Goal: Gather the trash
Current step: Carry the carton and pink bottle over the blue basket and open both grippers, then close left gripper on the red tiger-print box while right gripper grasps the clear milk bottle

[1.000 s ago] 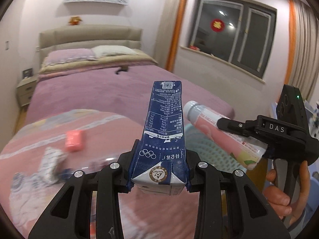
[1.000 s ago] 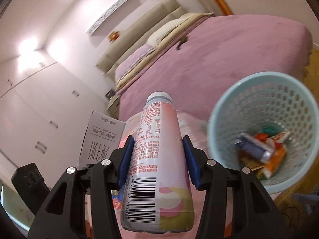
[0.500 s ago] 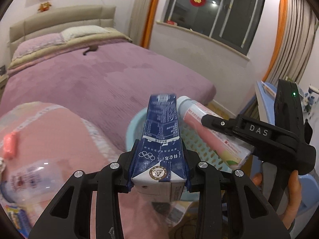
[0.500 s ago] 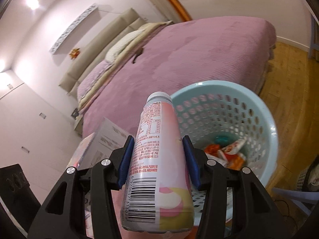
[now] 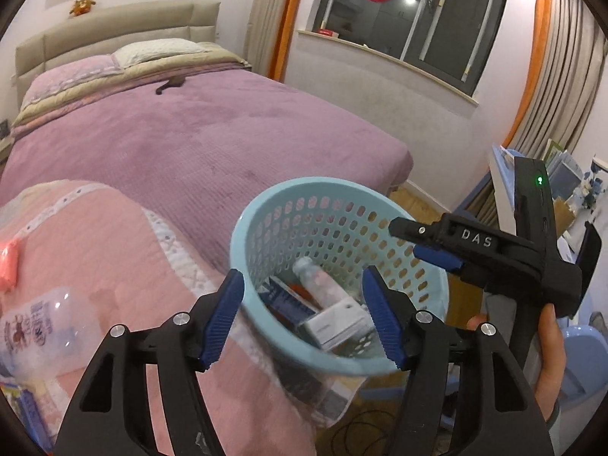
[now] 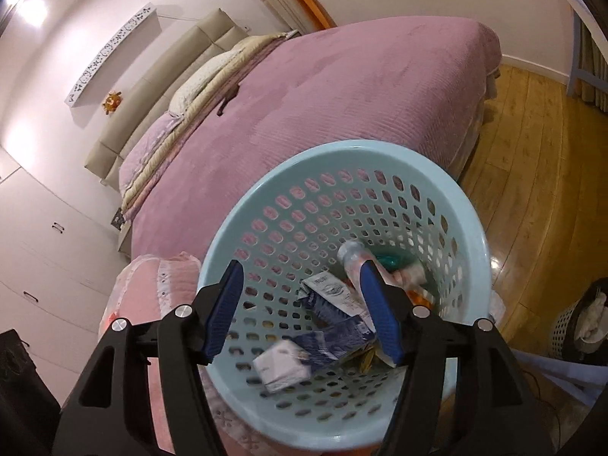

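Observation:
A light blue perforated trash basket (image 5: pixel 266 205) (image 6: pixel 467 209) stands beside the bed. Inside lie the blue milk carton (image 6: pixel 334 336) (image 5: pixel 288 300), the pink bottle (image 5: pixel 317 281) (image 6: pixel 351 256) and other wrappers. My left gripper (image 5: pixel 304 315) is open and empty above the basket's near rim. My right gripper (image 6: pixel 304 311) is open and empty above the basket; it also shows in the left wrist view (image 5: pixel 421 243), over the right side of the rim.
A pink quilt (image 5: pixel 95 250) lies at the left with a clear plastic bottle (image 5: pixel 41 326) and a pink packet (image 5: pixel 9 262) on it. The purple bed (image 5: pixel 190 140) is behind. Wooden floor (image 6: pixel 539 174) and a dark hamper (image 6: pixel 581 323) are at the right.
Both grippers moved over the basket and opened. The milk carton and the pink bottle dropped out of them into the basket.

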Available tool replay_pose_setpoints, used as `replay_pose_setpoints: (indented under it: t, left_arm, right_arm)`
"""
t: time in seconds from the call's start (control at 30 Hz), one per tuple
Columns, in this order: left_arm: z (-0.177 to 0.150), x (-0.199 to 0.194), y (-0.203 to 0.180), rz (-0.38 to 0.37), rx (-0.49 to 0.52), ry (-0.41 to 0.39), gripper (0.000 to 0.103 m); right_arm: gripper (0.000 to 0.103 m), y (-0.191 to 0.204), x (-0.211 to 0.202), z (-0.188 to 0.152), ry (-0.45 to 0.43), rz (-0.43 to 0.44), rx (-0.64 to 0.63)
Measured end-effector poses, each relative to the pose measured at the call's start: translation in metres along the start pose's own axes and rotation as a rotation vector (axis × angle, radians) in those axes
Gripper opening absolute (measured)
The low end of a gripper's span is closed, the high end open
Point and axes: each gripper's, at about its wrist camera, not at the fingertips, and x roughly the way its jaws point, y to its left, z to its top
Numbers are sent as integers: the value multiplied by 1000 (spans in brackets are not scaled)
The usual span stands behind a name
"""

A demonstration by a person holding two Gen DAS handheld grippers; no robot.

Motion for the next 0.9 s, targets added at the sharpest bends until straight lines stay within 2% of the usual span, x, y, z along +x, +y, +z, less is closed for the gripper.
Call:
replay_pose_setpoints:
  t: [0.17, 0.37, 0.47, 0.57, 0.67, 0.9]
  left_arm:
    - [-7, -26, 4, 8, -12, -38, 63]
    - [-16, -74, 22, 32, -55, -111, 64]
    - [-23, -95, 33, 66, -74, -140, 69]
    - [-33, -118, 48, 113, -104, -166, 75]
    - [-48, -139, 71, 201, -145, -179, 80]
    - [-93, -163, 128, 374, -255, -115, 81]
  right_arm:
    - [60, 20, -14, -5, -10, 36, -54]
    - [60, 70, -31, -21, -25, 98, -168]
    - [60, 97, -36, -32, -24, 137, -238]
    - [60, 125, -36, -44, -14, 171, -305]
    - [60, 152, -32, -55, 7, 196, -355]
    - [60, 207, -8, -79, 59, 231, -463]
